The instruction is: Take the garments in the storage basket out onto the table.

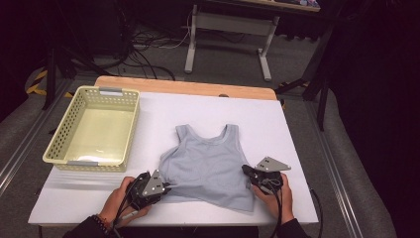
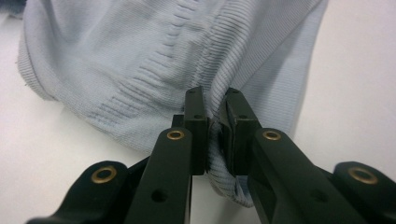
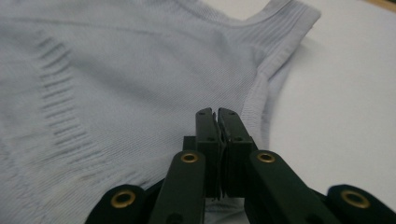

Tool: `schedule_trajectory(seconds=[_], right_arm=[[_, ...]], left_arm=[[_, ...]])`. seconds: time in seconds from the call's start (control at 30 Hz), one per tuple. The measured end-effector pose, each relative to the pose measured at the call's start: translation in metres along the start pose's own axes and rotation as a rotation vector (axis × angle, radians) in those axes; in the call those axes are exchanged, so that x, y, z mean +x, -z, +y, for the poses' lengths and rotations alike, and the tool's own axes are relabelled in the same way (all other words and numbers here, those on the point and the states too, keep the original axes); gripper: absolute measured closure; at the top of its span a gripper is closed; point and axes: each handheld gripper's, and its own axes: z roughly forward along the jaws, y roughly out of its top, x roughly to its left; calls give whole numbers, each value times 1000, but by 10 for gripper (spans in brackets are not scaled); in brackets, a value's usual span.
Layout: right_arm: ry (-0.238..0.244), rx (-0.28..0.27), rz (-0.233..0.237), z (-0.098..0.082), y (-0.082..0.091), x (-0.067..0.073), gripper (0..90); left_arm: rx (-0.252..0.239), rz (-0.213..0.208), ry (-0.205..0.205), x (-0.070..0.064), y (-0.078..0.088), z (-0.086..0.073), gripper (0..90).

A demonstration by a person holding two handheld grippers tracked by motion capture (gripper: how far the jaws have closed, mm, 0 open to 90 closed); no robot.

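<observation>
A light grey-blue ribbed tank top [image 1: 208, 163] lies flat on the white table [image 1: 282, 124], straps pointing away from the person. My left gripper [image 1: 167, 186] is at the top's near left side, shut on a bunched fold of its hem. In the left gripper view the fabric [image 2: 140, 56] is pinched between the jaws of that gripper [image 2: 214, 100]. My right gripper [image 1: 246, 170] sits at the top's right side below the armhole, shut on the side edge. In the right gripper view the jaws of that gripper [image 3: 216, 112] meet on a thin layer of the cloth [image 3: 116, 70].
A pale yellow plastic basket [image 1: 63, 130] stands empty at the table's far left. A wooden strip [image 1: 188, 87] runs along the table's far edge. Beyond it are a desk frame [image 1: 233, 29] and cables on the floor.
</observation>
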Motion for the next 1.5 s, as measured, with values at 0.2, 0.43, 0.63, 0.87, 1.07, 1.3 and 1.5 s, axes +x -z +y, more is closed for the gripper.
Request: schedule_trajectory(seconds=[0.2, 0.43, 0.63, 0.87, 1.07, 1.3, 1.5], right_arm=[[8, 44, -21, -4, -12, -7, 900], [14, 45, -40, 0, -17, -13, 900], [-97, -103, -59, 0, 23, -27, 768], [-71, 3, -3, -13, 18, -22, 587], [-90, 45, 21, -20, 5, -30, 763], [-77, -13, -76, -7, 8, -42, 807], [-86, -18, -107, -4, -3, -52, 806]], left_arm=[[-7, -6, 0, -5, 0, -1, 821], [-26, -16, 9, -6, -1, 0, 790], [-84, -32, 34, -8, 4, 1, 702], [-70, -25, 39, -10, -8, 0, 588], [-71, -43, 50, -3, -10, 1, 625], [-55, 16, 25, 3, -13, 7, 674], [-43, 26, 36, 10, -11, 6, 668]])
